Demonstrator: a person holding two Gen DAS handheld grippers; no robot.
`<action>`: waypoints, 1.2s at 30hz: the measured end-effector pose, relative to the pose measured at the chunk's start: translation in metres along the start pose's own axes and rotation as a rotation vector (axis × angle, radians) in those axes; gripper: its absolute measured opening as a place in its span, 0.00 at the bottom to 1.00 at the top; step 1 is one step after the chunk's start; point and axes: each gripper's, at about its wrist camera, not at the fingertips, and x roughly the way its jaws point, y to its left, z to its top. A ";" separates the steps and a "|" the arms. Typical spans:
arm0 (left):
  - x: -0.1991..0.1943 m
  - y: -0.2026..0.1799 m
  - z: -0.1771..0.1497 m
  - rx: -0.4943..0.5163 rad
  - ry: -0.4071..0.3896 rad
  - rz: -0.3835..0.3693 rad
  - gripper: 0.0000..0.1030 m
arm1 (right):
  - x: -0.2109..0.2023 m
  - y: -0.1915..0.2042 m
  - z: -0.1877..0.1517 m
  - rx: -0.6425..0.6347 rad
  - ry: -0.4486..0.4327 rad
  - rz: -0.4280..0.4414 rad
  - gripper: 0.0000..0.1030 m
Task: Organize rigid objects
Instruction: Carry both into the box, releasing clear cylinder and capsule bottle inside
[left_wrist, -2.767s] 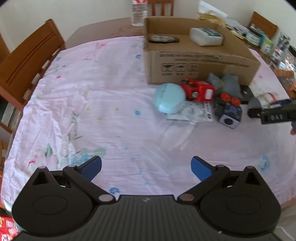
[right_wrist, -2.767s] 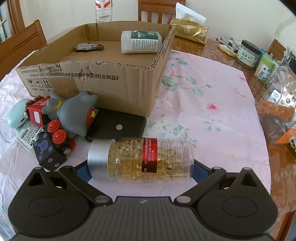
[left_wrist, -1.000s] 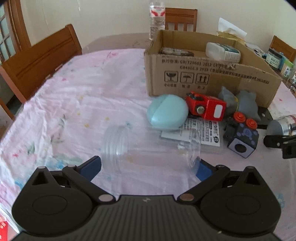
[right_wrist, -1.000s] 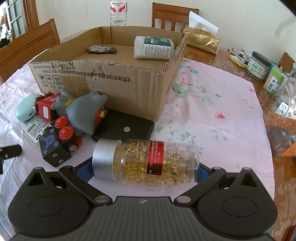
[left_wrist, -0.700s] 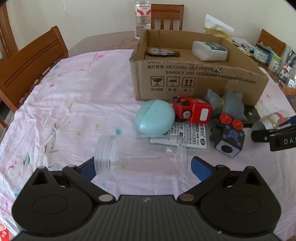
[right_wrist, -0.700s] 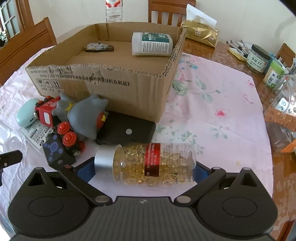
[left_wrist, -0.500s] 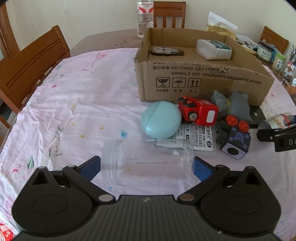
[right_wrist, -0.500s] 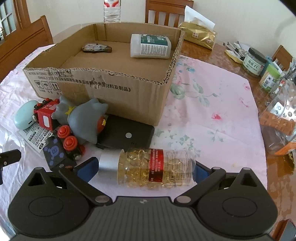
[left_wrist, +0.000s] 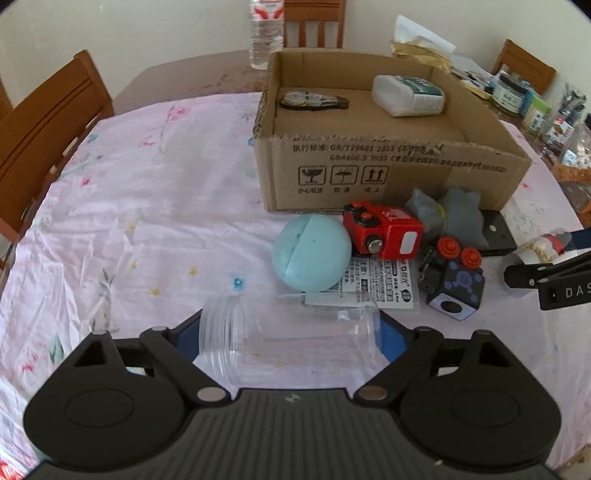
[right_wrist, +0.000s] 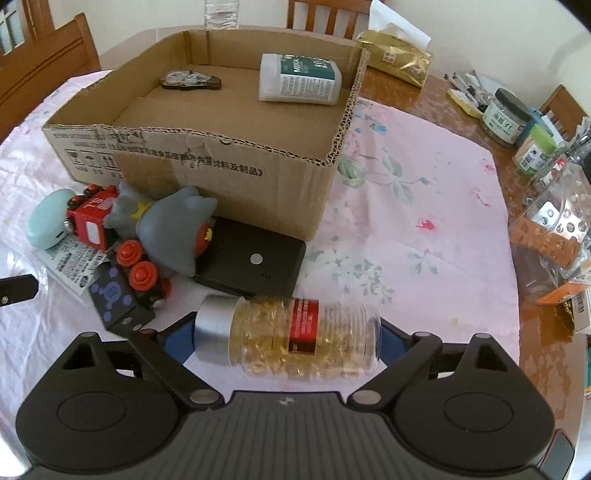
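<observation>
Closing on the clear jar (left_wrist: 291, 341) and pill bottle (right_wrist: 291, 339), both lying on the surface between the fingers. Two things sit in the box (right_wrist: 207, 162); toys (right_wrist: 162, 225) wait outside.

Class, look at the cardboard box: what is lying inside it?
Inside the cardboard box lie a white bottle on its side and a small dark oval item. The floor behind the near wall is hidden.

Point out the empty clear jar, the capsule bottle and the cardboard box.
empty clear jar (left_wrist: 295, 339), left wrist view, on its clear side wall.
capsule bottle (right_wrist: 303, 332), right wrist view, on its red label.
cardboard box (right_wrist: 229, 173), right wrist view, on its printed front wall.
</observation>
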 end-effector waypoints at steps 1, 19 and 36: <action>-0.002 0.000 0.002 0.013 0.002 -0.001 0.88 | -0.003 0.000 0.000 -0.009 -0.001 0.008 0.94; -0.053 0.002 0.111 0.173 -0.160 -0.099 0.88 | -0.081 -0.011 0.045 -0.114 -0.148 0.093 0.94; -0.028 0.000 0.138 0.135 -0.246 -0.097 0.98 | -0.086 -0.011 0.088 -0.086 -0.207 0.070 0.94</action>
